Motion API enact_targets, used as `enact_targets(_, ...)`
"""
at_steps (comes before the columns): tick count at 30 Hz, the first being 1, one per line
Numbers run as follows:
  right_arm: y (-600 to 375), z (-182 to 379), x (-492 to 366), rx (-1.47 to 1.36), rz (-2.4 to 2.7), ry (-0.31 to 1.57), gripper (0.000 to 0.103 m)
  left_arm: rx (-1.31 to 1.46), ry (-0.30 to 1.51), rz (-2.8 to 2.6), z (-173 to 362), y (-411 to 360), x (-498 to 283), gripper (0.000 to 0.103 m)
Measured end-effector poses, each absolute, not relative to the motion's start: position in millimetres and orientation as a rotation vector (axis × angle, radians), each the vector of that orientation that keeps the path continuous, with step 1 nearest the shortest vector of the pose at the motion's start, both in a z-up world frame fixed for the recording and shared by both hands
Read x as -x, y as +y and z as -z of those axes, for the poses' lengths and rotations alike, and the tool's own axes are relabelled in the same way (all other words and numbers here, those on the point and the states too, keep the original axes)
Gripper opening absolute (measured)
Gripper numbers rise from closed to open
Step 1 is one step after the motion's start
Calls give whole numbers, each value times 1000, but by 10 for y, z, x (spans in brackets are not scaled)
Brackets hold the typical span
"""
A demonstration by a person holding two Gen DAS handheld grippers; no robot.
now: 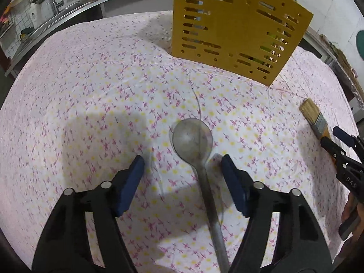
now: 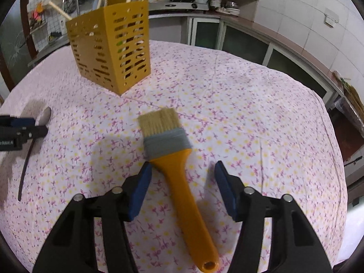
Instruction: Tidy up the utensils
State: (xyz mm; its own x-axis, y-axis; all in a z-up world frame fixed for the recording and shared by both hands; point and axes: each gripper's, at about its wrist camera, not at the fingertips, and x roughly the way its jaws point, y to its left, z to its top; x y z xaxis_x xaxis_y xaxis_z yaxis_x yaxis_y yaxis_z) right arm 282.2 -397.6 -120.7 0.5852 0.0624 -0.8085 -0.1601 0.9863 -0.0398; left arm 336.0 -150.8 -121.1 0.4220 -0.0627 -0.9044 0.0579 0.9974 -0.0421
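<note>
A metal spoon point(image 1: 193, 141) lies flat on the flowered tablecloth point(image 1: 91, 91), handle toward me. My left gripper point(image 1: 183, 163) hangs over it, open, its blue pads on either side of the spoon's neck without touching. A brush point(image 2: 168, 136) with pale bristles, a grey band and an orange handle lies on the cloth too. Open as well, my right gripper point(image 2: 183, 170) straddles that handle and leaves gaps at both pads. The yellow slotted utensil holder point(image 1: 236, 27) stands upright at the back with wooden sticks in it. The brush point(image 1: 316, 120) and the right gripper point(image 1: 341, 141) show at the right edge of the left wrist view.
The holder point(image 2: 111, 50) stands left of centre in the right wrist view, the spoon point(image 2: 44, 115) and left gripper point(image 2: 29, 127) at its left edge. A kitchen counter point(image 2: 250, 26) with a sink, stove and shelves runs behind the table.
</note>
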Motion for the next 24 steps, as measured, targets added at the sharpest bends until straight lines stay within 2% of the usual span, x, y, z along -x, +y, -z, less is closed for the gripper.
enact_targets(7, -3917, 1186, -2983, 108, -147, 1001, 46, -33, 1173, 119, 1173, -1439, -3543, 53)
enact_targets(8, -3919, 1195, -2981, 107, -148, 1008, 43, -34, 1176, 122, 1178, -1432, -3547, 51)
enact_targets(9, -3917, 1188, -2993, 92, -157, 1018, 32, -40, 1180, 126, 1178, -1432, -3568, 49)
enact_targets(11, -3900, 1167, -2996, 83, -156, 1028, 26, -56, 1179, 126, 1176, -1446, -3603, 43)
enact_targets(14, -3884, 1113, -2967, 73, -152, 1021, 24, -72, 1176, 128, 1153, -1426, -3635, 33)
enact_targets(19, -3918, 958, -2820, -22, -146, 952, 22, -62, 1170, 150, 1126, -1356, -3660, 33)
enact_targets(24, -3941, 745, -2611, -125, -141, 817, 21, -61, 1083, 173, 944, -1246, -3594, 33)
